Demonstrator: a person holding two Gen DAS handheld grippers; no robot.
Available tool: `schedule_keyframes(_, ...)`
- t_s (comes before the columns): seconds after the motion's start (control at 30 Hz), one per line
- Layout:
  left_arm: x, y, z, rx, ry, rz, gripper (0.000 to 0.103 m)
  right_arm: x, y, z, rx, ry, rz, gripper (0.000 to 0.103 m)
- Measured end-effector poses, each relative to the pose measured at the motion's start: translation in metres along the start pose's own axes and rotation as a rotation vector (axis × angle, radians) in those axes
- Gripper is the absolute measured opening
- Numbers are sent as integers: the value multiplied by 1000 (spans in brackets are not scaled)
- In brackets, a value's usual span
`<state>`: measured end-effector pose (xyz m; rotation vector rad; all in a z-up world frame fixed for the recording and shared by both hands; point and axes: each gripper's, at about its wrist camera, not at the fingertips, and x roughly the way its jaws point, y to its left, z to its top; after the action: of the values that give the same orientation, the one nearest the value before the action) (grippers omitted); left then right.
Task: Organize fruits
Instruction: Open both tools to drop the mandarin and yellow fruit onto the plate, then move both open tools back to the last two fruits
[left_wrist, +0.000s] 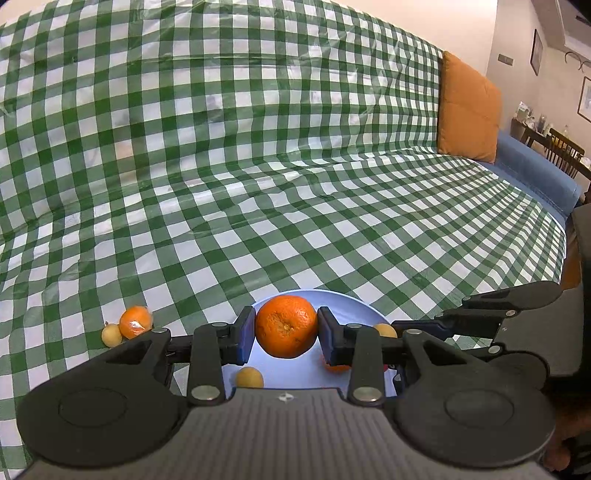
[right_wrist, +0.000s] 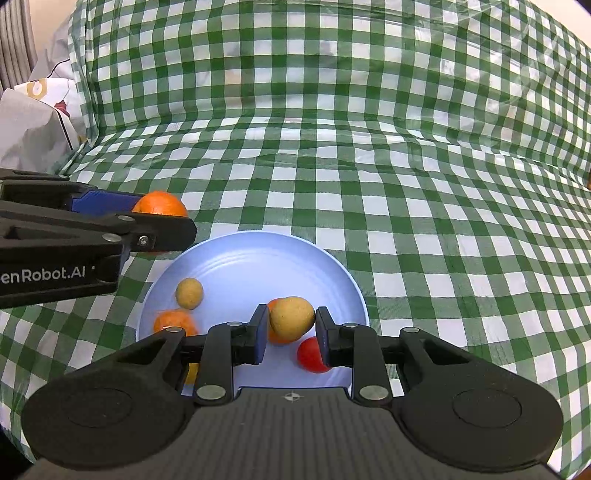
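Note:
My left gripper (left_wrist: 286, 332) is shut on a large orange mandarin (left_wrist: 286, 326), held just above the far rim of a light blue plate (left_wrist: 351, 306). Over the same plate (right_wrist: 258, 258), my right gripper (right_wrist: 291, 325) is shut on a small yellow-brown fruit (right_wrist: 291, 318). On the plate lie another yellow fruit (right_wrist: 189, 293), an orange fruit (right_wrist: 173, 321), a red fruit (right_wrist: 310, 354) and a further orange one partly hidden behind the held fruit. The left gripper with its mandarin (right_wrist: 160, 203) shows at the left of the right wrist view.
A green-and-white checked cloth (left_wrist: 258, 166) covers the sofa seat and back. Left of the plate, a mandarin (left_wrist: 136, 322) and a small yellow fruit (left_wrist: 112, 334) lie on the cloth. An orange cushion (left_wrist: 467, 107) leans at the far right; a white bag (right_wrist: 33, 122) stands far left.

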<state>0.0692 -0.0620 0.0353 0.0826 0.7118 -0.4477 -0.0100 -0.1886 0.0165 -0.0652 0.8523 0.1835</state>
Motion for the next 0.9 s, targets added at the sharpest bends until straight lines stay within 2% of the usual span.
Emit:
schedule_keyframes(0.4, -1, 1, 3, -12, -8, -10, 40, 1, 0, 0, -3, 0, 5, 28)
schedule_keyframes(0.43, -1, 1, 3, -14, -2, -17, 40, 1, 0, -1, -2, -1, 4, 29)
schedule_keyframes(0.53, -2, 1, 3, -17, -9, -21, 42, 1, 0, 0, -2, -1, -15, 49)
schedule_keyframes(0.73, -4, 5, 5, -43, -23, -8, 42, 1, -1, 1, 11, -4, -24, 52)
schedule_keyframes(0.9, -8, 5, 5, -36, -68, 18, 42, 1, -3, 3, 14, -18, -49, 52)
